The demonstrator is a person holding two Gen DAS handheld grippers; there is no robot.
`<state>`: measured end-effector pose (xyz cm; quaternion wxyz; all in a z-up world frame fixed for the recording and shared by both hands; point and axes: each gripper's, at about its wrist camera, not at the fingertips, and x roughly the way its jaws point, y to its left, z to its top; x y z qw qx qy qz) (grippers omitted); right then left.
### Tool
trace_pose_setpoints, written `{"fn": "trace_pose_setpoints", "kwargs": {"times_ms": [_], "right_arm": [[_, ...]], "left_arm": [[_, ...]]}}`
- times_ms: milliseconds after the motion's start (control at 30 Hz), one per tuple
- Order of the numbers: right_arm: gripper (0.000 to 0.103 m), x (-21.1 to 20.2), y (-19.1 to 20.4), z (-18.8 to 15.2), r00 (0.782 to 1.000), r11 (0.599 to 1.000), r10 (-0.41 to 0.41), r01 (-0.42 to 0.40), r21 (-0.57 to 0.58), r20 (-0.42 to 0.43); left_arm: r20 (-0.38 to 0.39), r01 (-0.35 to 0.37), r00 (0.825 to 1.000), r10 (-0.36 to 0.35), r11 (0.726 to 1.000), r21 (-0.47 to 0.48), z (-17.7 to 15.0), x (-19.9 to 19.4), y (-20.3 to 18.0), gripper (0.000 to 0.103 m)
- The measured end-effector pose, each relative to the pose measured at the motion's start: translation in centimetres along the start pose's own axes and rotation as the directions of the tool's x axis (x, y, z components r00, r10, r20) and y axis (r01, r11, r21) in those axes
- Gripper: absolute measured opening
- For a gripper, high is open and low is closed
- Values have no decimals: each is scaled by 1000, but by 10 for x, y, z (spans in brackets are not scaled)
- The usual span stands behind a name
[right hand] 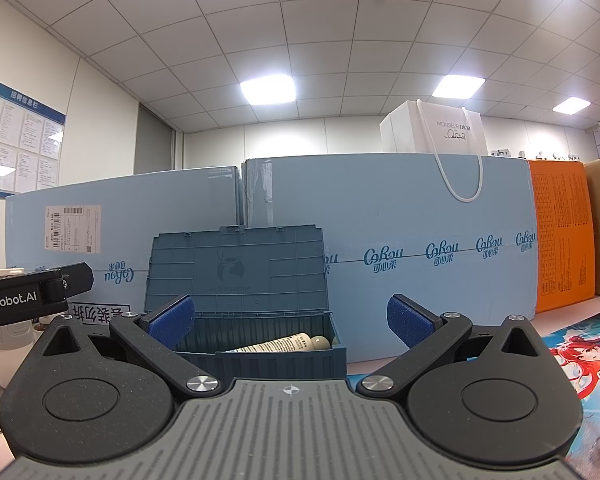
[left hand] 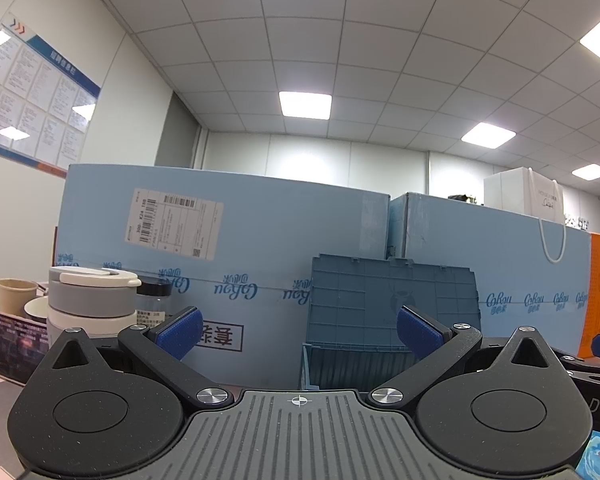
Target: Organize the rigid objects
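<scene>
A blue-grey storage box [right hand: 260, 354] stands on the desk with its lid [right hand: 236, 268] raised against the cartons behind. Inside lie a cream tube [right hand: 276, 346] and a small rounded cream item [right hand: 320, 342]. My right gripper [right hand: 290, 320] is open just in front of the box, with nothing between its blue pads. My left gripper [left hand: 298, 330] is open too, empty, to the left of the same box [left hand: 356, 364], whose lid [left hand: 392, 300] fills the space between its fingers. A grey and white stacked container [left hand: 90, 304] stands at the left.
Tall light-blue cartons [left hand: 220, 248] wall off the back of the desk, with an orange carton [right hand: 562, 236] and a white paper bag [right hand: 434, 134] on the right. A paper cup [left hand: 15, 296], a jar [left hand: 152, 300] and a phone [left hand: 14, 344] sit left. An illustrated mat [right hand: 580, 356] lies right.
</scene>
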<state>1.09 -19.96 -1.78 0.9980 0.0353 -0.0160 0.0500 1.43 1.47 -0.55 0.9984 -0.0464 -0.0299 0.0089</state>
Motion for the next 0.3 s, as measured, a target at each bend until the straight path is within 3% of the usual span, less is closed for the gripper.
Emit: {"fn": "trace_pose_setpoints", "kwargs": {"times_ms": [300], "right_arm": [[103, 0, 0, 0, 1000, 1000, 0, 0, 1, -2]], "left_arm": [[0, 1, 1000, -1, 1000, 3, -1, 0, 0, 103]]}}
